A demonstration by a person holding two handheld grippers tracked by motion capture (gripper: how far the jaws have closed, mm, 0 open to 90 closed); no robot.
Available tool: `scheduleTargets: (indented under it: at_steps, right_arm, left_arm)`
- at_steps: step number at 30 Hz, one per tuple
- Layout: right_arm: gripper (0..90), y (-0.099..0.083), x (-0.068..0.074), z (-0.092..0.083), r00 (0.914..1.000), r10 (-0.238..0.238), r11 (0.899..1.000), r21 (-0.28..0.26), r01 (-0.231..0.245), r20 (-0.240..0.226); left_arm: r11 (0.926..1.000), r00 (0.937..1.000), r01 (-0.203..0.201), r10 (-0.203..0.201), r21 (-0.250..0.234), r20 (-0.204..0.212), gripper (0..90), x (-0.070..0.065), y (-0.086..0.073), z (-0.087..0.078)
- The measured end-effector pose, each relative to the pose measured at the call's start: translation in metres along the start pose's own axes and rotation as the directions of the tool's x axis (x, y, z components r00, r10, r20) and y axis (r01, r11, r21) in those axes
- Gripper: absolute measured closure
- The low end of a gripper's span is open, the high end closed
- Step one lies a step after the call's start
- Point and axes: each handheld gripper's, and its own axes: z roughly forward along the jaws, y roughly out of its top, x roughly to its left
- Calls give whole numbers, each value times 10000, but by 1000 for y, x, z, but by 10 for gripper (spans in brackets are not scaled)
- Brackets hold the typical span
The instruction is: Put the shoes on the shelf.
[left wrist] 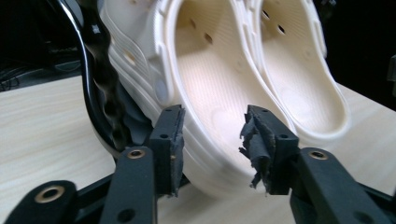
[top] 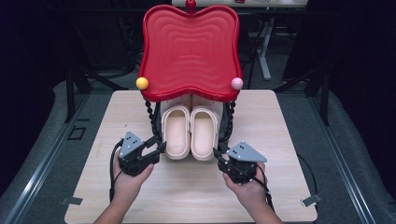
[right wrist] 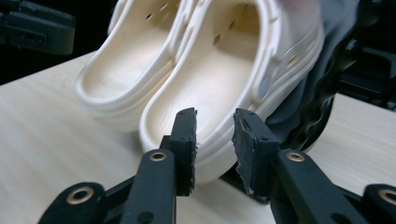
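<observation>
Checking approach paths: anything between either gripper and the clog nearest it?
Nothing visible. The left gripper is open at the heel of the left clog, with a bare gap between them; the right gripper likewise at the right clog. The rack's black posts stand outboard of the clogs, beside each approach, not across it.

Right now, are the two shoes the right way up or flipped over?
The right way up. Both cream shoes sit on their soles, side by side, and you can look down into their hollow insides.

Glossy red plastic tray (top: 190, 49); matt cream foam clogs (top: 190, 132); wood-grain table (top: 187, 196).
</observation>
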Motion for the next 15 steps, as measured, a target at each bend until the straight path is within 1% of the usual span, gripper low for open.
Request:
scheduleTargets:
  at_steps: [2,4,8,11,14,15]
  right_arm:
    - [725,-5,3,-3,9998,-83,9999,96,85,-156]
    - [735,-10,6,-6,9996,-118,9998,135,121,-270]
    - [745,-16,7,-8,9988,-19,9998,210,29,-486]
    - [745,-22,10,-7,9969,184,9994,310,-161,-759]
    - [745,-28,14,-4,9953,125,9988,481,-79,-956]
    - [752,-30,15,-3,9954,47,9985,546,6,-955]
  left_arm:
    - [10000,10000,-25,25,48,71,608,-2,-4,-5]
    - [10000,9999,34,-35,70,122,627,-4,-8,-8]
    - [9999,9998,48,-51,152,187,657,-6,-19,-14]
    - [9997,9992,-5,-4,229,389,687,-7,-28,-15]
    - [9991,9983,-81,56,423,579,734,-10,-36,-13]
    - [9985,9980,-157,124,529,623,746,-11,-38,-12]
